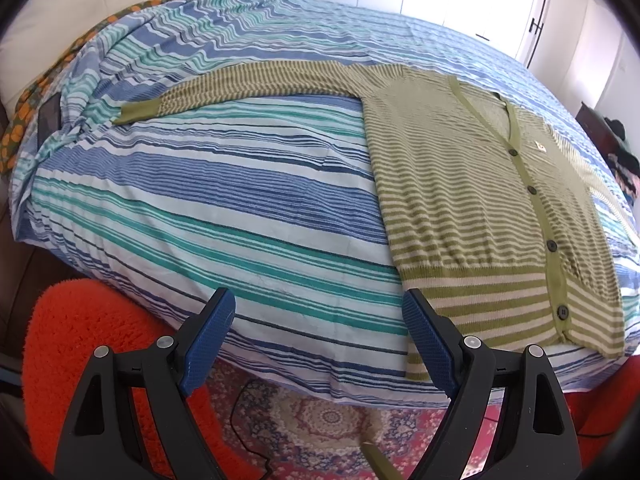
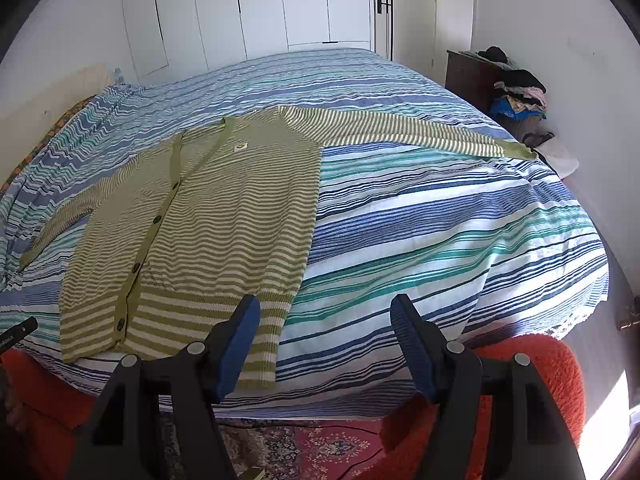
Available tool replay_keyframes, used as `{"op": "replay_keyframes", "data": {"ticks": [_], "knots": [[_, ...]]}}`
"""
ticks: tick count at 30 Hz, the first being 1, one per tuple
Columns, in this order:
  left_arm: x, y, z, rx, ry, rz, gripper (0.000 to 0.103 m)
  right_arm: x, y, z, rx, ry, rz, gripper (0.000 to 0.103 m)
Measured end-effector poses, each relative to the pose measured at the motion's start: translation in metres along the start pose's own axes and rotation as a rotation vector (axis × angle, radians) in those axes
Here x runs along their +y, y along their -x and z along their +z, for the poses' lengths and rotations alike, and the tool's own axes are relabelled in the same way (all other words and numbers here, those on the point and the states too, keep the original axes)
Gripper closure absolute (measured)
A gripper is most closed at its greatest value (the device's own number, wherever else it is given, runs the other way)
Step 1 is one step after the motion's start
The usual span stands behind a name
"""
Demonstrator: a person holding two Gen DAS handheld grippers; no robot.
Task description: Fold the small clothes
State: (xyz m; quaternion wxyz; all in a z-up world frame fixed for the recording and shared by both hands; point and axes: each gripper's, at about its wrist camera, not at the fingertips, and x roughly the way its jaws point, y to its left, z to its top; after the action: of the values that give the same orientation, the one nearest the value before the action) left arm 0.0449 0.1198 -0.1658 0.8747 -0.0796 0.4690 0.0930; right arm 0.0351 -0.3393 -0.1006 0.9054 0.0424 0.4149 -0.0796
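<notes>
A green and cream striped cardigan [image 1: 480,200] lies flat and buttoned on the striped bedspread [image 1: 240,220], hem toward me. One sleeve [image 1: 248,84] stretches out to the left in the left wrist view. In the right wrist view the cardigan [image 2: 224,216] lies left of centre with its other sleeve [image 2: 400,128] stretched right. My left gripper [image 1: 320,308] is open and empty above the bed's near edge, just left of the hem. My right gripper [image 2: 324,312] is open and empty, over the hem's right corner.
An orange shaggy rug [image 1: 80,340] and a patterned carpet [image 1: 320,420] lie on the floor below the bed edge. A dark nightstand with piled clothes [image 2: 516,88] stands at the right. White wardrobe doors [image 2: 260,8] are behind the bed.
</notes>
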Motion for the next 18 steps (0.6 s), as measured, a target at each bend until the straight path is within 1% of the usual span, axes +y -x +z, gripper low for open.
{"op": "replay_keyframes", "data": {"ticks": [4, 6, 9, 11, 13, 15, 17, 18], "knots": [[0.0, -0.002, -0.001, -0.003, 0.001, 0.0, 0.016, 0.002, -0.003, 0.0, 0.008, 0.002, 0.003, 0.036], [0.001, -0.004, -0.001, 0.013, 0.006, 0.0, 0.016, 0.002, -0.005, 0.0, 0.016, 0.004, 0.003, 0.036], [0.002, -0.003, -0.001, 0.0, 0.009, 0.003, 0.016, 0.003, -0.01, 0.0, 0.03, 0.005, 0.007, 0.036], [0.002, -0.005, 0.0, 0.007, 0.016, 0.003, 0.016, 0.002, -0.012, 0.0, 0.039, 0.001, 0.022, 0.036], [0.002, -0.007, 0.001, 0.012, 0.019, 0.012, 0.016, -0.003, -0.013, 0.003, 0.048, -0.028, 0.066, 0.036], [0.001, -0.008, 0.001, 0.007, 0.016, 0.017, 0.016, -0.016, -0.015, 0.01, 0.051, -0.089, 0.142, 0.036], [0.0, -0.01, 0.0, 0.006, 0.015, 0.027, 0.016, -0.042, -0.019, 0.027, 0.03, -0.153, 0.208, 0.036], [-0.001, -0.013, 0.001, 0.023, 0.02, 0.031, 0.016, -0.06, -0.023, 0.04, 0.021, -0.176, 0.229, 0.036]]}}
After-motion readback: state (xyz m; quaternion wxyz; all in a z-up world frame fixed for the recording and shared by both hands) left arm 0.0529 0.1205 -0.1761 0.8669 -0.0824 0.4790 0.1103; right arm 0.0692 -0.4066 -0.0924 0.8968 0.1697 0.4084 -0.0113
